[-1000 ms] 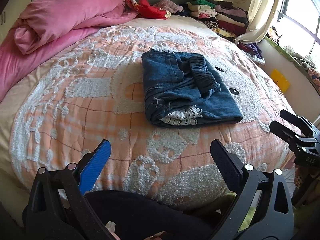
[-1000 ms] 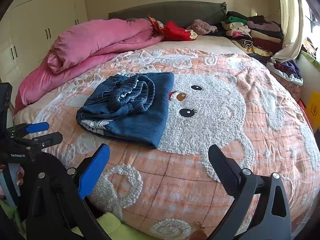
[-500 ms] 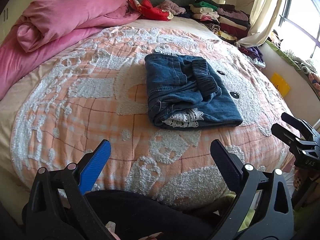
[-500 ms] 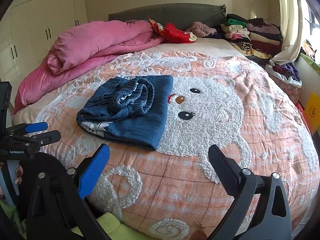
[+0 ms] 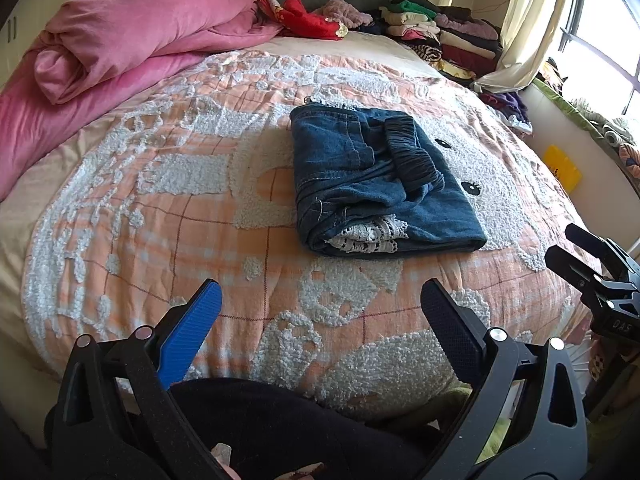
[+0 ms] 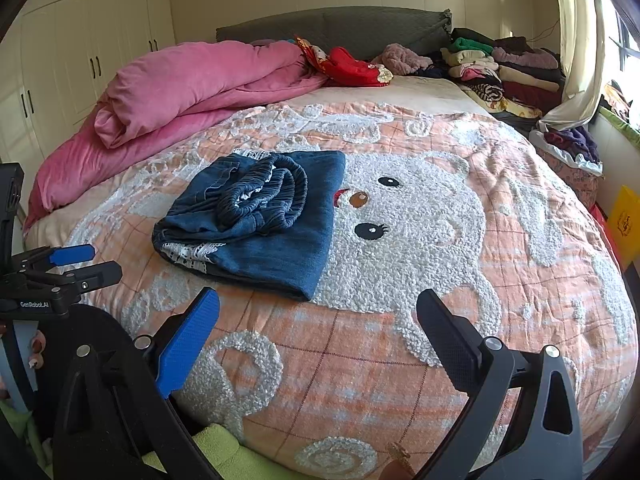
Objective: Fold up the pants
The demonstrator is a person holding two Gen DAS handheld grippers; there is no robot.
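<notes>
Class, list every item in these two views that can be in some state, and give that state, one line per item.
denim pants: folded into a compact bundle, lying on the bedspread
left gripper: open, empty
right gripper: open, empty
pink duvet: bunched up in rolls
stack of clothes: folded, piled
wardrobe doors: closed
curtain: drawn aside

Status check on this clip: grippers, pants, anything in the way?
Left hand-held gripper open, empty. Right hand-held gripper open, empty. Pants folded on the bedspread, untouched. Nothing in the way.
</notes>
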